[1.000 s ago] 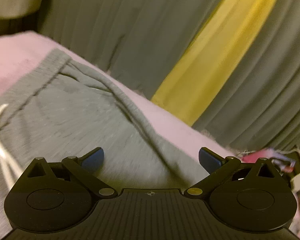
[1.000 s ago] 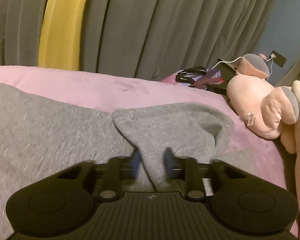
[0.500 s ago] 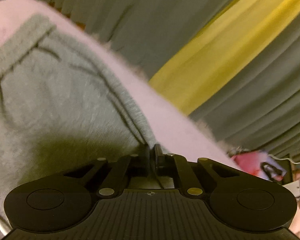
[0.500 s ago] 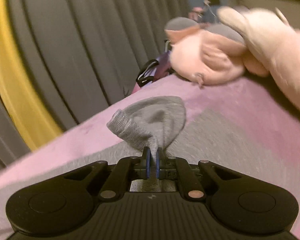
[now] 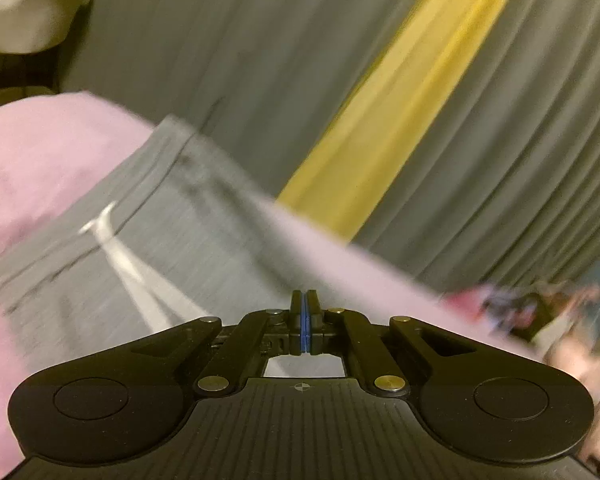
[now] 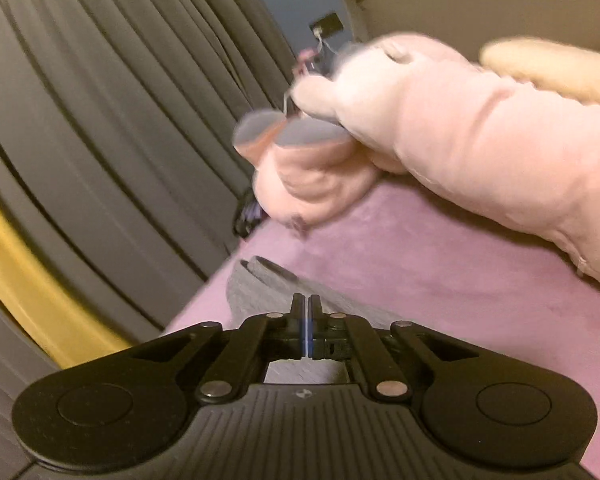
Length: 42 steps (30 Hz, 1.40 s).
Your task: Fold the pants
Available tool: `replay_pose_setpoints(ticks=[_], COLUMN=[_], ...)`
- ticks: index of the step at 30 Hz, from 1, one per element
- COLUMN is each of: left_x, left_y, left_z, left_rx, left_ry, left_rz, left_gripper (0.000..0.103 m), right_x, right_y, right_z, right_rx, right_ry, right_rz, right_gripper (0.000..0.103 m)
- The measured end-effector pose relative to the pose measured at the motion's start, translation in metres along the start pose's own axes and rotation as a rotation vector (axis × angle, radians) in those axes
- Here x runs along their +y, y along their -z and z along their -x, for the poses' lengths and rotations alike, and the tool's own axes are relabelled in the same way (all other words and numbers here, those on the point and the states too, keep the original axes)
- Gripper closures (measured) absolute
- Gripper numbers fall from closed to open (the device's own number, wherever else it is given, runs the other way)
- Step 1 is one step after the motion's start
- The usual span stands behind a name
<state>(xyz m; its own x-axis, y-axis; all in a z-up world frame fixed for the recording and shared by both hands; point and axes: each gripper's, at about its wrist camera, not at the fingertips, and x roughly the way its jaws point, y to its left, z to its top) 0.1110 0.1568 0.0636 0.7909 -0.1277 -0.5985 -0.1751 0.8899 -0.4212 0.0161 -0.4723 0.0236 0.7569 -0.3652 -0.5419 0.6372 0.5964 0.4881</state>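
two claws are in my hands and both read as pinched tight, blue pads pressed together. going from big to small: grey curtains (image 5: 204, 60) with a yellow strip (image 5: 400, 120) fill the far side in both views. below them runs the pink blanket (image 5: 40, 168), and on it lie the grey pants (image 5: 188, 216), spread flat from the near left toward the middle in the left view, waistband at the far end. a pink stuffed toy (image 6: 440, 132) sits at the far right of the blanket. the white drawstring (image 5: 132, 268) trails across the waist area toward me.

my left claw (image 5: 304, 322) is shut at the right edge of the pants; i judge a thin bit of cloth is caught there, though blur keeps me from being sure. my right claw (image 6: 305, 326) is shut too, with the leg cuff (image 6: 268, 284) just past its tips and grey cloth running under it, so i read that as a grip on the cuff end.

as for progress, i'd say the fold is barely begun: both ends look grasped, nothing is doubled over yet, and the whole fold lies ahead.
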Motion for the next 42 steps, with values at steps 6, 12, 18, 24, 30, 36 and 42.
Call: replay_pose_setpoints(ticks=[6,12,18,24,30,36,42], left_x=[0.009,-0.028,-0.023,-0.024,-0.029,-0.039,-0.022], left_y=[-0.006,-0.043,-0.053,-0.053,-0.047,-0.062,-0.038], left_z=[-0.017,-0.087,-0.160,-0.194,-0.208,-0.139,-0.015], left_rx=[0.035,0.102,0.233,0.314,0.312,0.164,0.056], left_ry=[0.020,-0.033,-0.100,-0.114,-0.203,-0.093,0.057], left_rz=[0.106,0.019,0.113,0.178,0.118,0.072,0.058], left_gripper=[0.021,0.015,0.041,0.058,0.094,0.096,0.096], right_x=[-0.016,-0.016,-0.024,-0.014,-0.004,0.012,-0.008], right_y=[0.034,0.050,0.043,0.041,0.041,0.007,-0.028], right_z=[-0.038,-0.072,-0.092,-0.114,-0.113,-0.082,-0.010], right_rx=[0.210,0.280,0.255,0.249,0.229,0.191,0.082], right_ry=[-0.069,-0.121,-0.157,-0.186,-0.200,-0.250,-0.357], right_rz=[-0.119,-0.210,-0.270,-0.254,-0.228,-0.194,-0.187], right_gripper=[0.073,0.036,0.037,0.068,0.075,0.098,0.098])
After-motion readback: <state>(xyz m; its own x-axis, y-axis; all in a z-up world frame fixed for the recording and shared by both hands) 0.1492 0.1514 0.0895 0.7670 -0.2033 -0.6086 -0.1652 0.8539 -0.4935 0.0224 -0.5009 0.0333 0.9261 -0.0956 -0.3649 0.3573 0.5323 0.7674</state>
